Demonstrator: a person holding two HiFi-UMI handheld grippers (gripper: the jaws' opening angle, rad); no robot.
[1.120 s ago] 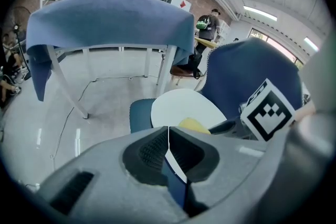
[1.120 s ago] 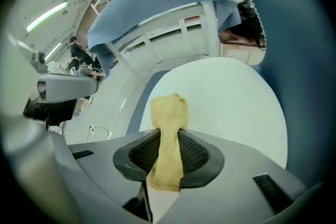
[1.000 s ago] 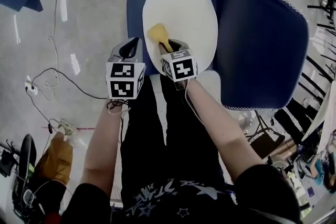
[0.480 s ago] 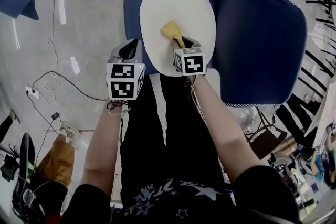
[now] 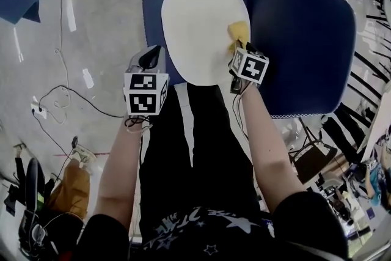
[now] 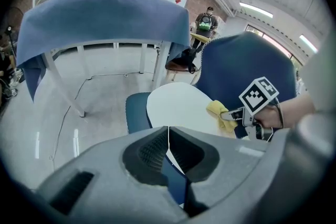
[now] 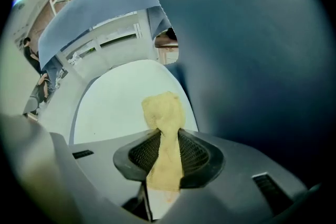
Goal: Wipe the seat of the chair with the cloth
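A: Cloth location, pls?

B: The yellow cloth is pinched in the right gripper, whose jaws are closed on its near end. The free end is bunched ahead of the tips and laid on the white seat, at its right edge, just beside the blue backrest.

A: Why is it gripped by the end, not the middle?

B: Prob. so a soft wad is left out front, i.e. the seat is touched by fabric, not by the jaws. The gripper is angled down and fwd, so pressure can be put through the wad.

A: And the left gripper?

B: Its jaws are shut together w/ nothing between them. It is held at the near-left of the seat, apart from the white surface. It is judged to be parked: kept out of the wiping path, yet near enough for the chair to be steadied if needed.

A: Progress?

B: It can't be read off the surface, as no marks or streaks can be made out. Wiping is judged under way, w/ the right margin being covered.

A: Risks?

B: The cloth could be snagged on the backrest trim, or the wad dragged thin so that the hard tips meet the seat.
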